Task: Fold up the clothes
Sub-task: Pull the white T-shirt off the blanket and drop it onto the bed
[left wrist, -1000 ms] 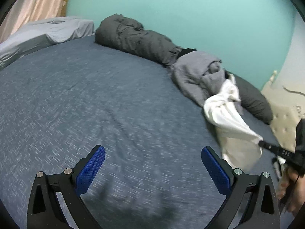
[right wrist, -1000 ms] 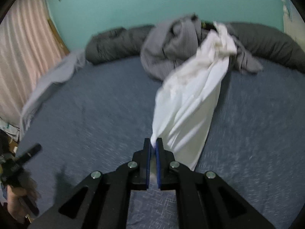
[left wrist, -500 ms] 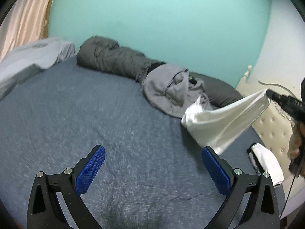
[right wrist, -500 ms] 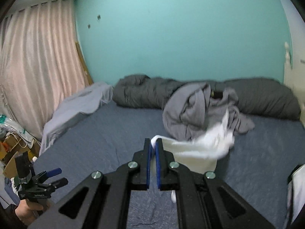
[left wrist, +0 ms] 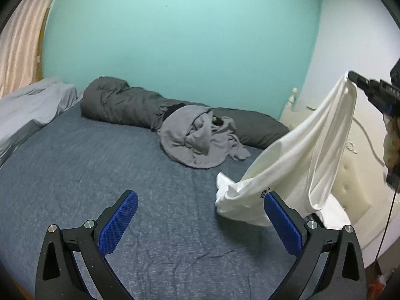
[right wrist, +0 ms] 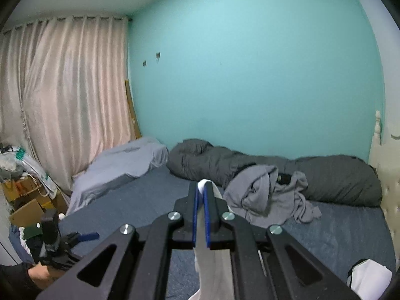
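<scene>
Shirt point(left wrist: 295, 167) hangs at right, pinched in the right gripper point(right wrist: 200, 215); left gripper point(left wrist: 200, 225), wide open and empty, should catch the low hem.

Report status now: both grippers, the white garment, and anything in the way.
Right gripper shut on white garment, lifted, lower end near the bed. Left gripper open, empty. Grey clothes pile lies beyond, apart.

white garment point(left wrist: 297, 165) lifted off bed point(left wrist: 100, 170), right tool point(right wrist: 200, 195) raised

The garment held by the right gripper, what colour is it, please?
White garment, with small dark print near its hem; clearest in the left wrist view.
</scene>
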Tool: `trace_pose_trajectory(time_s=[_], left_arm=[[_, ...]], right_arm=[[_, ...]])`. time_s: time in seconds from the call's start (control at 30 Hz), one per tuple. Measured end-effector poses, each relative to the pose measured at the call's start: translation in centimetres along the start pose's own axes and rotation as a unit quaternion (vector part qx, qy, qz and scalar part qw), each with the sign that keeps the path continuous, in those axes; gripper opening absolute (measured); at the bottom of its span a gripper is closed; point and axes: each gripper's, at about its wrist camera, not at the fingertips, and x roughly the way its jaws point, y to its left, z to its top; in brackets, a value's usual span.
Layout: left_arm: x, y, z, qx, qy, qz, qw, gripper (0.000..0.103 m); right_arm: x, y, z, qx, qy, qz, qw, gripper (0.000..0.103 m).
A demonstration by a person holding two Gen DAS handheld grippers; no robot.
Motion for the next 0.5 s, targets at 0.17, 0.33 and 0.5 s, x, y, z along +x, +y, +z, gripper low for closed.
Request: trace_pose_trajectory(time_s=[0.17, 0.33, 0.5], left_arm=[[-0.1, -1.4, -0.3, 0.025, 0.007, -0.009, 0.9996, 0.103], [2.2, -2.2, -2.3, 0.050, 0.044, -0.008, 0.9977, 0.103], [6.4, -1.8, -5.2, 0.060, 0.095, -0.013, 0.9936, 0.103]], right_arm=[[1.1, -0.1, -1.6, 0.000, 0.035, 0.009, 0.999, 0.004], [4.8, -1.8, -8.6, 0.045, 0.100, 0.008, 0.994, 0.004], [8.7, -3.2, -15.3, 0.070, 0.163, 0.004, 0.984, 0.004]])
